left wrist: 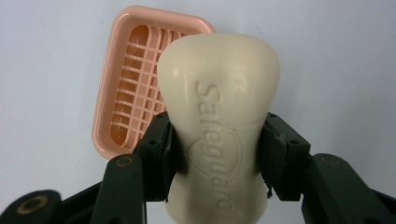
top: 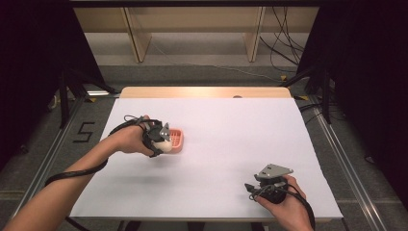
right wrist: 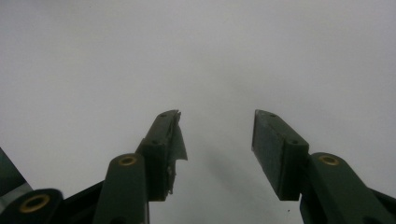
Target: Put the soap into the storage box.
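R gripper (top: 252, 188) sat at the near edge of the white paper-covered table (top: 231, 139), well apart from the pink slatted plastic soap dish (top: 176, 138), nearer the person and off to its right. Its jaws stood apart w/ nothing between them; in the right gripper view (right wrist: 215, 140) just bare white surface showed in the gap, and the left pad's (right wrist: 172, 144) lining looked torn and peeling at the tip. The grey three-cornered plate (top: 273, 171) sat on top of it, right hand (top: 284, 202) wrapped round the body.

L gripper (top: 163, 144) was farther up the table, right by the soap dish's near-left side, left hand (top: 130, 140) holding it. It was clamped on a cream-coloured waisted bar of soap (left wrist: 219, 112) w/ "Safeguard" embossed lengthwise; jaws pinched the bar's narrow waist from both sides. In the left gripper view the bar's wide end overlapped the dish's right rim (left wrist: 154, 79); can't tell if soap touched the dish or hung above it. Dish lay flat on the sheet, slats bare.

Beyond the dish: strip of bare wood tabletop (top: 202, 92) at the far edge, then floor w/ cables (top: 284, 43) and pale wooden frame legs (top: 137, 36).
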